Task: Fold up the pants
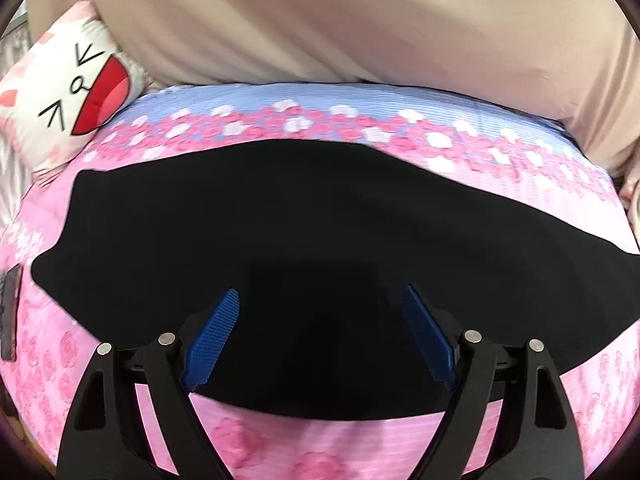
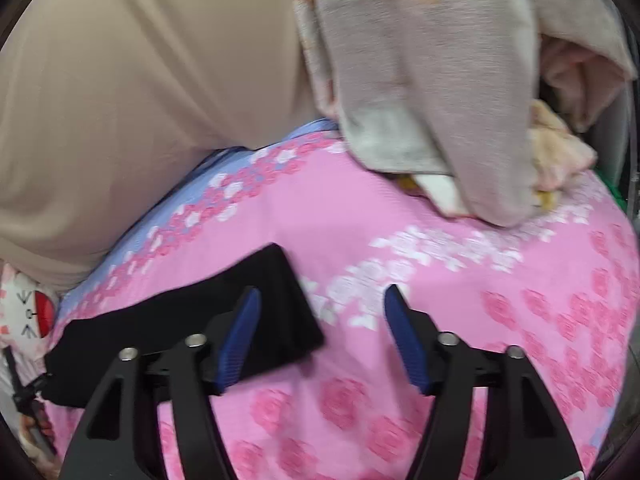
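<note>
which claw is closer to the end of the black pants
Right. The right claw hangs open at the squared end of the black pants, one finger over the cloth. The left claw is open above the garment's wide middle.

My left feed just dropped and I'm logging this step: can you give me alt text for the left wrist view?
The left tool hangs open over black pants spread flat on a pink floral bedsheet, gripping nothing. Beyond the pants lie a beige blanket and, at upper left, a cartoon-face pillow.
</note>
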{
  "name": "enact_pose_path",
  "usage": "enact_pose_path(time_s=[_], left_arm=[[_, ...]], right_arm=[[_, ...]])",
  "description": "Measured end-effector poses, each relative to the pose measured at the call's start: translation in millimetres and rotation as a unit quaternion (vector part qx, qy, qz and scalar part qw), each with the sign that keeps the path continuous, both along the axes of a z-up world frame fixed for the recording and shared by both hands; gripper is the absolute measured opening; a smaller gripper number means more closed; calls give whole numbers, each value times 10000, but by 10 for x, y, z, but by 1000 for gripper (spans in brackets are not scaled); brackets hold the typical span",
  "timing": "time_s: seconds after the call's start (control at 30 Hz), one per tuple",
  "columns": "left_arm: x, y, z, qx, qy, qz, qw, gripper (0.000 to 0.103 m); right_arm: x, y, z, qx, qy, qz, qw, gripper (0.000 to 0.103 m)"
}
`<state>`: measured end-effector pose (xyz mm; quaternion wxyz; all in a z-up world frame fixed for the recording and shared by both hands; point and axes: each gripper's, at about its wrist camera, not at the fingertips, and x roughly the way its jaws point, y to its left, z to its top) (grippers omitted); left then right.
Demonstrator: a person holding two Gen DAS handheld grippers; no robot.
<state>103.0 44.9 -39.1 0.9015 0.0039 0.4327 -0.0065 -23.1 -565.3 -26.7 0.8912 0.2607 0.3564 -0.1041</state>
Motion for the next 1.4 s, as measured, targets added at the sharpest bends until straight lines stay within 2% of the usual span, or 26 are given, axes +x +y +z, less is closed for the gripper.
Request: enact_pose_path(time_s=[0.13,0.17,0.2,0.23,0.33,0.37,0.4,0.43,0.47,0.53,0.57,0.63,0.7,0.77,0.83,0.87,0.93,0.97,1.03,1.1,1.23,1.27,1.3,1.33,1.37,1.4], left_arm=[[-31,-192,31,-18,-71,-243,9997,81],[-47,-234,33,27,-91,-293,9995,81],[-62,-249,31,73,-98,-301,9995,81],[-71,-249,32,125,-102,-294,9994,81],[-89,-130,56,255,-149,-107,9995,84],[-86,-49,44,294,-156,33,9994,85],[-84,5,31,305,-147,111,9994,87],[-70,64,-9,324,-115,192,9992,87],[-55,98,-43,348,-69,230,9991,87],[-13,159,-145,422,64,318,9986,87],[-2,186,-173,456,112,356,9983,87],[8,256,-211,488,181,425,9977,87],[23,329,-211,484,189,491,9974,87],[56,392,-215,442,191,550,9973,87],[93,443,-222,387,197,578,9974,87],[105,467,-235,392,212,597,9972,87],[106,494,-281,394,283,587,9971,88],[99,514,-314,372,333,573,9971,88],[71,576,-400,280,465,517,9972,89],[-2,618,-420,213,410,461,9979,92],[-88,661,-450,137,271,297,9991,94],[-106,659,-459,148,210,256,9993,94],[-128,656,-468,163,134,214,9995,94],[-144,650,-472,163,85,191,9996,95],[-159,653,-480,144,30,154,9998,95],[-163,662,-482,109,10,139,9998,96]], right_arm=[[641,44,-239,81,441,378,9983,70],[815,94,-331,-27,708,445,9965,61],[924,167,-365,-70,821,638,9946,7],[976,252,-311,-144,752,774,9941,8],[788,542,210,-1000,-268,940,9902,5],[706,529,285,-1194,-436,816,9885,5],[693,457,249,-1284,-334,658,9890,5],[723,353,125,-1315,-42,494,9901,5],[768,187,-113,-1417,554,159,9882,5],[720,27,-391,-1454,1220,-316,9813,5],[610,7,-403,-1331,1131,-524,9832,9],[428,115,-252,-1260,665,-709,9873,12],[404,390,-31,-1345,300,-569,9888,14],[577,807,166,-1352,86,-18,9908,16],[831,1224,273,-1254,-23,679,9898,28],[1029,1568,296,-1218,-79,1140,9860,38],[1324,2103,271,-993,-124,1941,9759,43],[1579,2522,236,-679,-148,2576,9637,43],[1893,3167,133,-243,-114,3413,9396,43],[2249,3773,51,18,14,4122,9111,43],[2891,4773,-151,-85,307,4820,8756,43],[2999,4888,-198,-158,374,4852,8735,47],[3092,5025,-251,-202,488,4912,8695,58],[3178,5139,-315,-216,589,4979,8650,61],[3259,5252,-407,-236,688,5025,8615,60],[3271,5336,-457,-256,739,5098,8567,53]])
